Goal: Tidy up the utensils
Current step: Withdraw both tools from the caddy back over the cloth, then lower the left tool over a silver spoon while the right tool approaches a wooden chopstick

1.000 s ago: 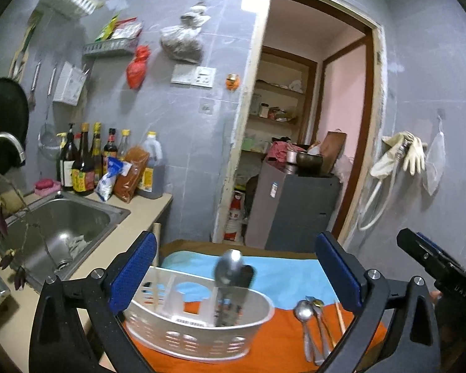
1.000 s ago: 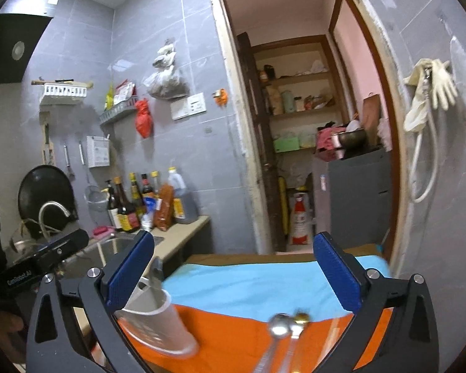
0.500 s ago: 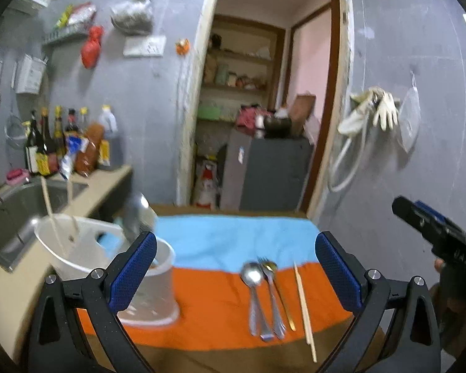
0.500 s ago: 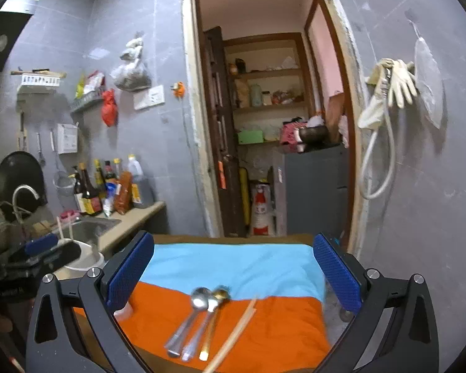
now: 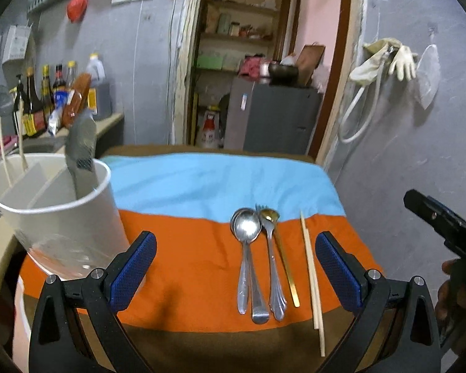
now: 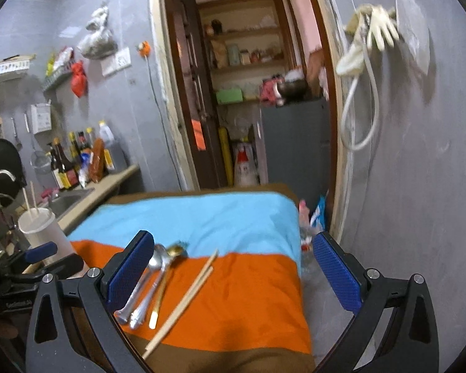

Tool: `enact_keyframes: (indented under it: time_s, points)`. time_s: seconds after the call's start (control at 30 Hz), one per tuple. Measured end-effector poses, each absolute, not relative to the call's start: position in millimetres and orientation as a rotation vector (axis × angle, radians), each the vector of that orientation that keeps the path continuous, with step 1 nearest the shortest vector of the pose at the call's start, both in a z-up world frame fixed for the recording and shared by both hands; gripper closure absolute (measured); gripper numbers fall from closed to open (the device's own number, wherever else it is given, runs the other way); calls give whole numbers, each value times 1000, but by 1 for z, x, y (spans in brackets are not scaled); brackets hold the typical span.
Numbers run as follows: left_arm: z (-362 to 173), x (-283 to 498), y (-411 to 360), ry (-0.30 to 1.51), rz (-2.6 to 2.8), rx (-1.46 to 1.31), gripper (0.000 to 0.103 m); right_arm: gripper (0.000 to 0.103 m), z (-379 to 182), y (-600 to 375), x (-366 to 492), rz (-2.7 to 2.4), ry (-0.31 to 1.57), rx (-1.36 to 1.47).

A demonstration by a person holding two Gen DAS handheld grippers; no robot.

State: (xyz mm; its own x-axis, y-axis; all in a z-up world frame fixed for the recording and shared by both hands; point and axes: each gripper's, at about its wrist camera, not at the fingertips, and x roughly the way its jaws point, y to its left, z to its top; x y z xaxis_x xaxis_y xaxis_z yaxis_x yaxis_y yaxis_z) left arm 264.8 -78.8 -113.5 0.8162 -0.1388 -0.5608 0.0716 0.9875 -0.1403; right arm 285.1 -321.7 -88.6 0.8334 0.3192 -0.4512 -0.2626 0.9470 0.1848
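Cutlery lies in a tight row on the orange band of a cloth (image 5: 189, 267) that covers the worktop, just right of centre in the left wrist view. Two silver spoons (image 5: 247, 248) lie stacked, a silver fork (image 5: 273, 267) lies beside them, then a gold-coloured spoon (image 5: 284, 258) whose bowl sits at the fork's tines. A pair of wooden chopsticks (image 5: 312, 279) lies a little further right, apart from the rest. All handles point toward the bottom of the frame.

At the left edge of that view stands a white utensil holder (image 5: 62, 214) with inner dividers (its lower part is blurred). Two chopsticks (image 5: 3, 152) lean in its far left compartment, and a dark-handled utensil (image 5: 80, 152) stands in the compartment nearest the cloth.

The left gripper (image 5: 234, 275) has its jaws spread wide and empty, framing the cutlery from the bottom of the frame. The right gripper (image 6: 233, 275) is likewise spread with nothing between its blue pads (image 6: 335, 275). In its view, the cutlery sits at the lower left and the holder at the far left edge.
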Motion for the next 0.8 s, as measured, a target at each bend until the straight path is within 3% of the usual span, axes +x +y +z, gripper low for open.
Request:
enact_keyframes:
  time_s: [0.23, 0.33, 0.4, 0.5, 0.67, 0.8]
  points:
    - [-141, 287, -81, 690, -109, -93, 4, 6, -114, -321, 301, 332, 590, 136]
    - [-150, 294, -83, 724, -111, -73, 16, 17, -123, -317, 307, 350, 629, 134]
    - [-157, 299, -83, 764, -116, -57, 32, 21, -129, -314, 311, 361, 651, 132]
    - [-167, 305, -86, 809, -116, -38, 46, 25, -134, -308, 314, 381, 674, 124]
    - [-181, 314, -88, 867, -122, -15, 61, 35, -142, -297, 323, 405, 725, 97]
    - [-185, 319, -90, 879, -126, 11, 66, 47, -150, -289, 329, 423, 773, 82]
